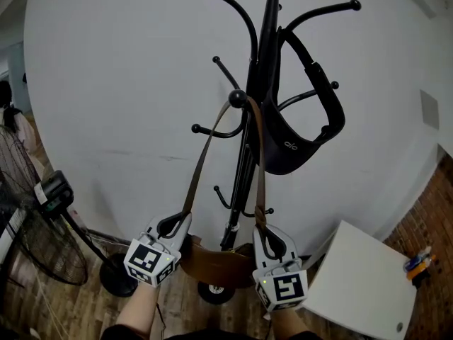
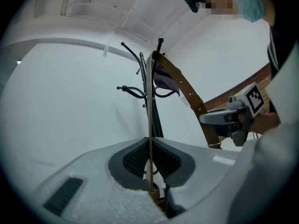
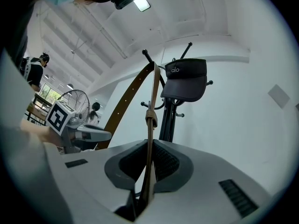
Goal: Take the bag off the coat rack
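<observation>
- The left gripper [image 2: 150,167] has its fingers [image 2: 133,161] pinched together on the left run of the brown strap [image 2: 150,125]. The strap passes edge-on between the pads, and nothing else is in that grip.
- The right gripper [image 3: 148,169] matches it. Its fingers [image 3: 167,164] are closed on the right run of the strap, just below a small keeper loop [image 3: 150,118].
- Below and between the two pairs of fingers hangs the brown bag [image 1: 212,262], low down beside the pole of the coat rack [image 1: 263,55].
- Above the fingers both runs converge and pass over a ball-tipped hook [image 1: 237,98], so the bag is not yet off.
- I judge the strap to be thin, flat and pliant, probably leather, with little stretch. Its smooth face could slide through the pads once the bag's weight pulls on it.
- The bag looks small and soft-sided, so I expect it to be fairly light and quick to swing.
- Holding low on both runs should steady the bag, but the top loop must be lifted up and outward over the knob, which may catch it.
- Up and right of the fingers, a dark visor [image 1: 301,129] hangs near the hook, and I would keep the strap away from it.
</observation>
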`<state>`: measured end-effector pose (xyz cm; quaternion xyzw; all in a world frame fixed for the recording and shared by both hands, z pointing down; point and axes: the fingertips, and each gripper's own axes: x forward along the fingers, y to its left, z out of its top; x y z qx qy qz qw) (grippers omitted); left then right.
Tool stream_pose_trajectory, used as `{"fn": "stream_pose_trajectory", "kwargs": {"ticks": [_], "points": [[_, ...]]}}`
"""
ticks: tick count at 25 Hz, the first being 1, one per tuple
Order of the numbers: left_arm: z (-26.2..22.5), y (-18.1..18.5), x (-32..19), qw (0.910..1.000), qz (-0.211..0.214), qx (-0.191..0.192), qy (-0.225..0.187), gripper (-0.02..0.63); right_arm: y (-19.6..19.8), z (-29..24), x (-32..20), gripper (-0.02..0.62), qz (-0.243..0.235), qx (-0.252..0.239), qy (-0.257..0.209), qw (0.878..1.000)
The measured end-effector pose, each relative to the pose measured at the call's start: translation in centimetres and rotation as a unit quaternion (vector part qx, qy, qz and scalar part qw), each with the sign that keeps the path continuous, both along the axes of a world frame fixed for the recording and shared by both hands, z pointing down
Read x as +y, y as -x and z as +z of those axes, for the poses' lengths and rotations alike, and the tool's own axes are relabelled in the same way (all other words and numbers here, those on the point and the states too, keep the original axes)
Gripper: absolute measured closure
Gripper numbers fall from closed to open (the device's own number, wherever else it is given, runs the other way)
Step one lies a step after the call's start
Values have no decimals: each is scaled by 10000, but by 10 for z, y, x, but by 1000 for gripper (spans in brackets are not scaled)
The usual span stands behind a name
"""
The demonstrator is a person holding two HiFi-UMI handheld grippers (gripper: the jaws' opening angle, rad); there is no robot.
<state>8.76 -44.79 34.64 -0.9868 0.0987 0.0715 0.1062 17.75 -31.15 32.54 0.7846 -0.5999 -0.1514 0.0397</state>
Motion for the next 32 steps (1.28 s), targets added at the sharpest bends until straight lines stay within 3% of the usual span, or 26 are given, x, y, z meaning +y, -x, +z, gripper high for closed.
{"fn": "stream_pose_trajectory", "kwargs": {"ticks": [27, 32], "points": [[-48, 58, 39, 9952, -911, 274, -217, 586, 32, -44, 24, 568, -1056, 298, -337, 9934], [-39, 74, 52, 9929, -1152, 282, -32, 586, 40, -38, 31, 568, -1291, 245, -280, 9909]]}}
